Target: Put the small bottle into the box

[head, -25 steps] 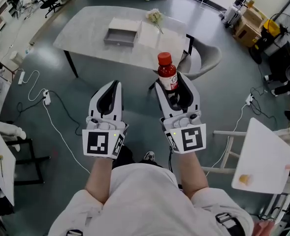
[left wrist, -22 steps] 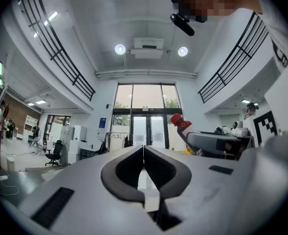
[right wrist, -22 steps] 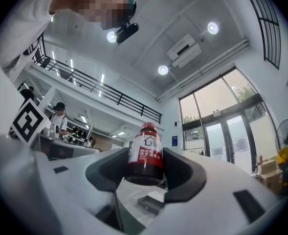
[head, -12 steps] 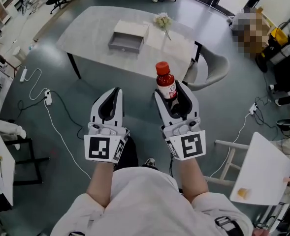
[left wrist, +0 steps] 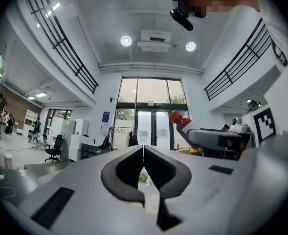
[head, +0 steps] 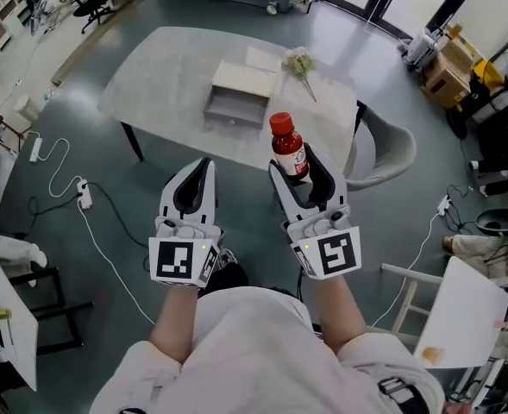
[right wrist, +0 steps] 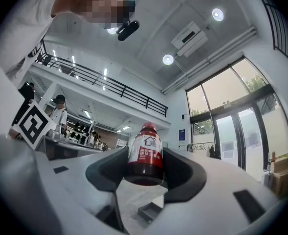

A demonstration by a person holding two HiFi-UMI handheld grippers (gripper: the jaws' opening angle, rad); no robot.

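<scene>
A small bottle (head: pixel 287 147) of dark red liquid with a red cap and white label stands upright in my right gripper (head: pixel 295 164), which is shut on it; in the right gripper view the bottle (right wrist: pixel 145 155) sits clamped between the dark pads. My left gripper (head: pixel 195 169) is held level beside it, shut with nothing in it, its jaws (left wrist: pixel 143 159) touching. An open grey box (head: pixel 239 102) with its white lid behind it lies on the light table (head: pixel 159 72), ahead of both grippers.
A small bunch of pale flowers (head: pixel 300 63) lies on the table right of the box. A grey chair (head: pixel 381 149) stands at the table's right end. Cables (head: pixel 81 201) run over the floor at left. A white side table (head: pixel 471 313) is at lower right.
The table and box have come nearer and lower in the head view. Both grippers keep their pose, the right one still holding the bottle.
</scene>
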